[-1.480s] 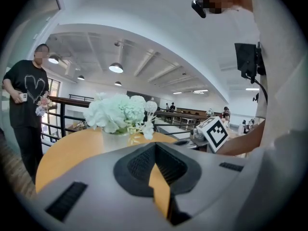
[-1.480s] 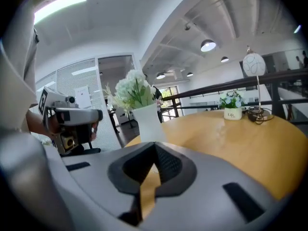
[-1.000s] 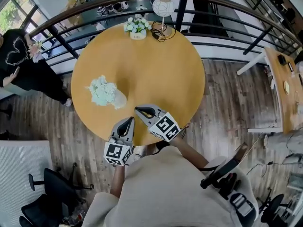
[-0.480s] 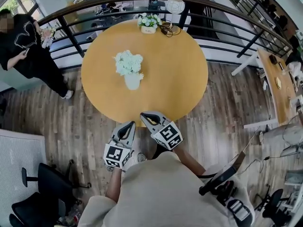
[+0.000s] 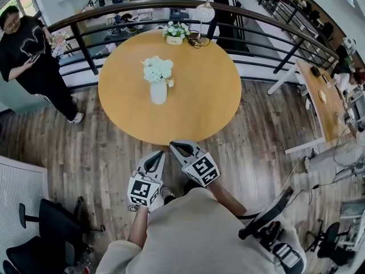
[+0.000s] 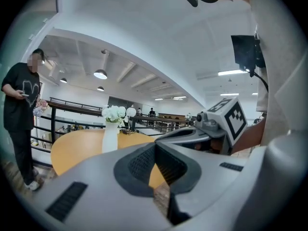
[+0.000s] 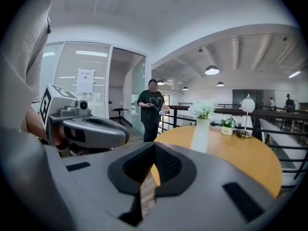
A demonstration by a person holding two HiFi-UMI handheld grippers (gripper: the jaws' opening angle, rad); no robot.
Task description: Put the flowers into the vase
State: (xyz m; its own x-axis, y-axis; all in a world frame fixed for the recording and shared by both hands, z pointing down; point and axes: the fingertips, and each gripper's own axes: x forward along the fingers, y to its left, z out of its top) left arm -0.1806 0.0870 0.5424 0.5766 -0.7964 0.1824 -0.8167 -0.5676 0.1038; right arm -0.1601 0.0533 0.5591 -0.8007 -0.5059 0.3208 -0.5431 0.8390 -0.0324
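Observation:
A white vase [image 5: 158, 92] stands upright on the round wooden table [image 5: 211, 96], left of its middle, with a bunch of white flowers [image 5: 158, 69] in it. My left gripper [image 5: 157, 157] and right gripper [image 5: 181, 148] hang side by side over the wood floor, just short of the table's near edge and well away from the vase. Both are shut and hold nothing. In the left gripper view the vase [image 6: 110, 136] stands far ahead beyond my shut left gripper [image 6: 155, 150]. In the right gripper view the vase [image 7: 199, 135] and flowers [image 7: 202, 109] show beyond my right gripper [image 7: 154, 158].
A small pot of flowers [image 5: 175, 32] and a globe lamp [image 5: 204, 12] sit at the table's far edge by a black railing [image 5: 114, 21]. A person in black [image 5: 28, 44] stands at the left. An office chair [image 5: 45, 227] is lower left, a white desk [image 5: 319, 96] at the right.
Both grippers have drawn back together from over the table's near edge to over the floor. The table and vase now lie farther ahead.

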